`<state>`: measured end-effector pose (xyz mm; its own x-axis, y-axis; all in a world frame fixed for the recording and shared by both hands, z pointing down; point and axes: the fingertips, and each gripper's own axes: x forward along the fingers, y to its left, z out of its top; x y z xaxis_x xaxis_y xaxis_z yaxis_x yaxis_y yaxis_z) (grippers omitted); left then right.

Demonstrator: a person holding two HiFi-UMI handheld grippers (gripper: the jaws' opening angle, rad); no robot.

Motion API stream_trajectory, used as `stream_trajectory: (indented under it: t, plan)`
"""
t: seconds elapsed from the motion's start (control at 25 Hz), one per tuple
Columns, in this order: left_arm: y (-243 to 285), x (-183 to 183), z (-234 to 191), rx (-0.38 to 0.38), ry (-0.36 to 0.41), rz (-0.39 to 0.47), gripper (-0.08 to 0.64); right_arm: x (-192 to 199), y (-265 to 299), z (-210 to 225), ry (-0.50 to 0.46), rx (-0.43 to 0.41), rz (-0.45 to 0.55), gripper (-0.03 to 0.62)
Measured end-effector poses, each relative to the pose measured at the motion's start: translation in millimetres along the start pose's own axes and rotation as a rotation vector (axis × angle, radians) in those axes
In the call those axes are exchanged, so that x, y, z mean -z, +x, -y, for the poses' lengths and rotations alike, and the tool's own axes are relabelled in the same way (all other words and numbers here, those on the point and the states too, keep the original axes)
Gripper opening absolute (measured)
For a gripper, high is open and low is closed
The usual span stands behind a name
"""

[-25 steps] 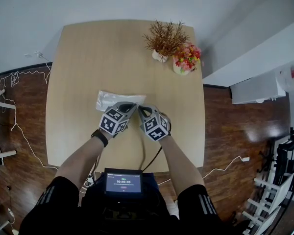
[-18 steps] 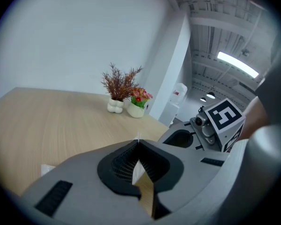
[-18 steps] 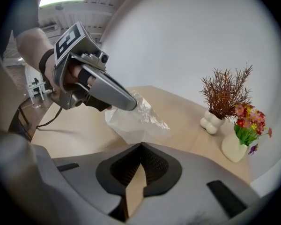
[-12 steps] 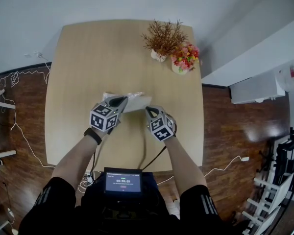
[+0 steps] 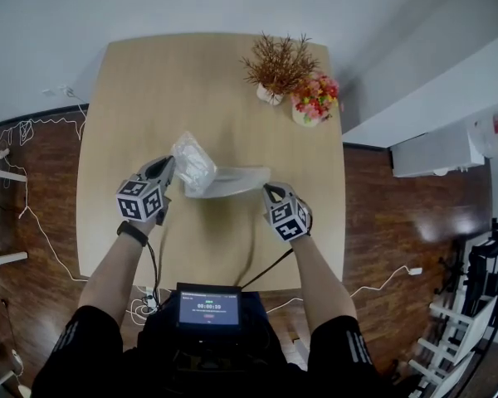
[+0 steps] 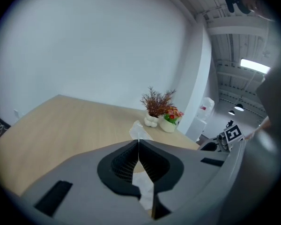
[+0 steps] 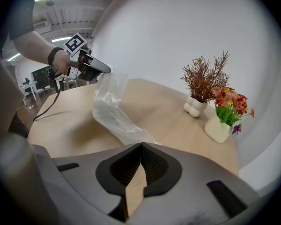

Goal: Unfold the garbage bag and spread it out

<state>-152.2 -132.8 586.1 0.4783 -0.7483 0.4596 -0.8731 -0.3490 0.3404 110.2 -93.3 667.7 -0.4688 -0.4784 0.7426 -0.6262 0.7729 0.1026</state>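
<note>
**Head view:** The garbage bag [image 5: 206,175] hangs above the table [image 5: 133,89], stretched between 2 grippers. The left gripper [image 5: 168,164] pinches its crumpled end and the right gripper [image 5: 270,189] its flatter end.

**Left gripper view:** The jaws are closed on thin film, which shows behind the pads and past the tips.

**Right gripper view:** The jaws are closed on the bag's near end.

**Judgement:** Unfolding is under way, with 1 end bunched. The next move calls for drawing the ends apart without slipping, then laying the bag flat, clear of the flower vase [image 5: 305,114].
</note>
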Motion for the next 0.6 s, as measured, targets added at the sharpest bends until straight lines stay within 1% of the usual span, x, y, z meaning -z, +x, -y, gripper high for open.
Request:
stream_trajectory:
  t: [0.12,0.32,0.44,0.6]
  plan:
    - [-18,7,-29,-0.063,-0.039,0.007,0.002,11,-5,7,0.010,0.015,-0.015,0.021]
    - [-43,26,-62,-0.139,-0.049,-0.012,0.002,27,-10,13,0.031,0.032,-0.036,0.021]
    - [-56,43,-80,-0.190,-0.040,-0.040,0.002,37,-13,16,0.047,0.040,-0.051,0.021]
    - [-76,68,-113,-0.292,-0.066,-0.092,0.002,47,-14,17,0.061,0.044,-0.070,0.021]
